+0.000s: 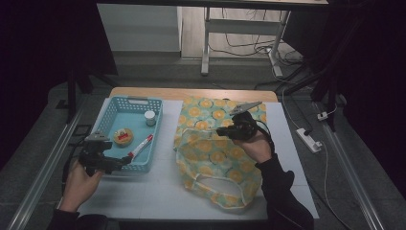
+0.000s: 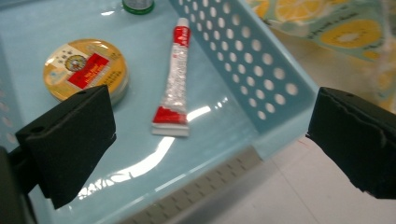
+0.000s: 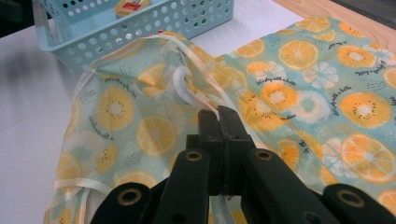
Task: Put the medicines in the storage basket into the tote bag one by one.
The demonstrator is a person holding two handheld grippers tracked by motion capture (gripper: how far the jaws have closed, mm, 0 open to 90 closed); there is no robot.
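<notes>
While the high view just gives you a dark blob where the right gripper (image 1: 224,130) sits on the fruit-print bag (image 1: 218,155), the right gripper view makes it obvious: the jaws are pinched tight on the bag's pale strap (image 3: 187,81), with the ribbon coming out right at the tips and the bag's near edge lifted a bit. The bag itself lies on the white mat (image 1: 158,191), just right of the blue basket (image 1: 111,111). The left gripper (image 1: 128,159) hangs at the basket's near right corner, jaws spread wide and gripping nothing; its own view looks down into the basket and shows the red-and-white tube (image 2: 173,86) lying flat on the floor and the round yellow tin (image 2: 85,69) beside it, label too small to read. There's also a little jar with a white lid (image 1: 150,118) at the far end, cut off by the top edge in the left gripper view, so there you only catch its dark rim. The basket's perforated wall stands between the tube and the bag. Behind the table it's dim, just a desk frame and loose cables on the floor, plus a power strip (image 1: 308,139) off to the right.
</notes>
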